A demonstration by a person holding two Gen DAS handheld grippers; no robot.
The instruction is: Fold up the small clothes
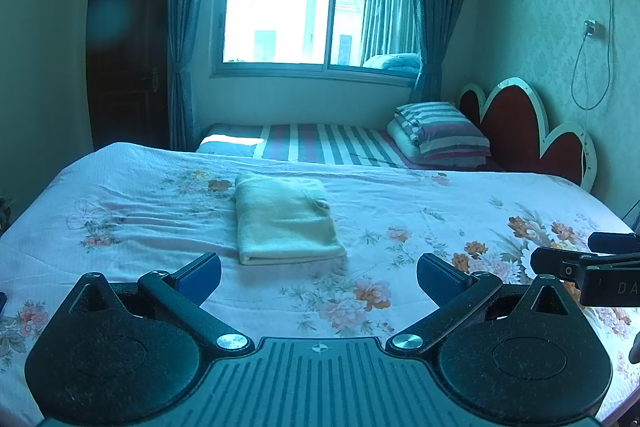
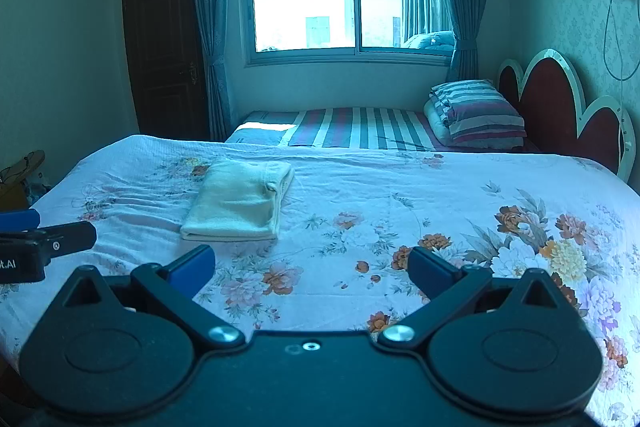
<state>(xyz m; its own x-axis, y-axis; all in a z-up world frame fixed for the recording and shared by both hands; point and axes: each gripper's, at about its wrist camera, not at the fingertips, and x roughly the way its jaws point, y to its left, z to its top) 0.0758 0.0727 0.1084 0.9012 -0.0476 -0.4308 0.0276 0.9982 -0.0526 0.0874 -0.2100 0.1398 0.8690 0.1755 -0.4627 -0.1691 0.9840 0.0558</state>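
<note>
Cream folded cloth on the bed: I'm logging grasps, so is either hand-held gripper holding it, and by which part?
Nothing is held. The cream folded cloth lies free; both the left hand-held gripper and right hand-held gripper are open.

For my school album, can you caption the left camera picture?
Open left hand-held gripper facing a folded cream cloth on a flowery bed.

Both grippers spread wide, holding nothing

The left gripper [image 1: 319, 277] sits low and level, its two blue-padded fingers [image 1: 202, 275] splayed far apart with only air between them. The right gripper [image 2: 312, 269] is posed the same way beside it, blue pads [image 2: 430, 273] well separated and empty. Each one's black fingertip pokes into the edge of the other's wrist view, the two held side by side, not touching.
</note>
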